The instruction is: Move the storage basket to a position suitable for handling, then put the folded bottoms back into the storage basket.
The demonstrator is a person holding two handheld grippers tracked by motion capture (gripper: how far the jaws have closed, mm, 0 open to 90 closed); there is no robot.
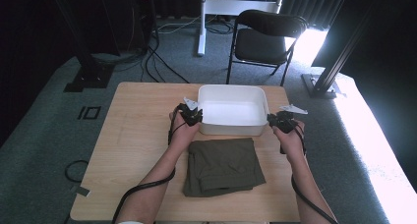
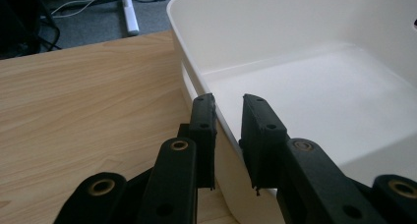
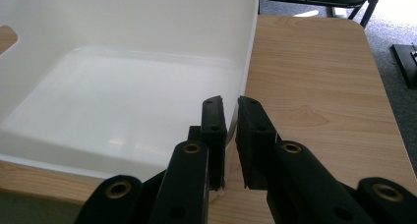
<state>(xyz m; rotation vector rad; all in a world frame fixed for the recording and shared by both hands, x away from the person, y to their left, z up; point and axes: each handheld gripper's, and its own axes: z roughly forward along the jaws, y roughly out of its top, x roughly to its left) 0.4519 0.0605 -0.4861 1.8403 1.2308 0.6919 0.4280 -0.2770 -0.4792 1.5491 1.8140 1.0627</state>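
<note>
With both grippers pinching opposite walls of the white tub (image 1: 231,111), left gripper (image 2: 228,135) and right gripper (image 3: 231,135), I should move them together, keeping it level on the desk (image 1: 137,130).

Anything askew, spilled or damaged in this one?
Nothing stands out. The white bin sits square on the table, empty, each gripper clamped on a side wall. The folded garment lies flat before it.
</note>
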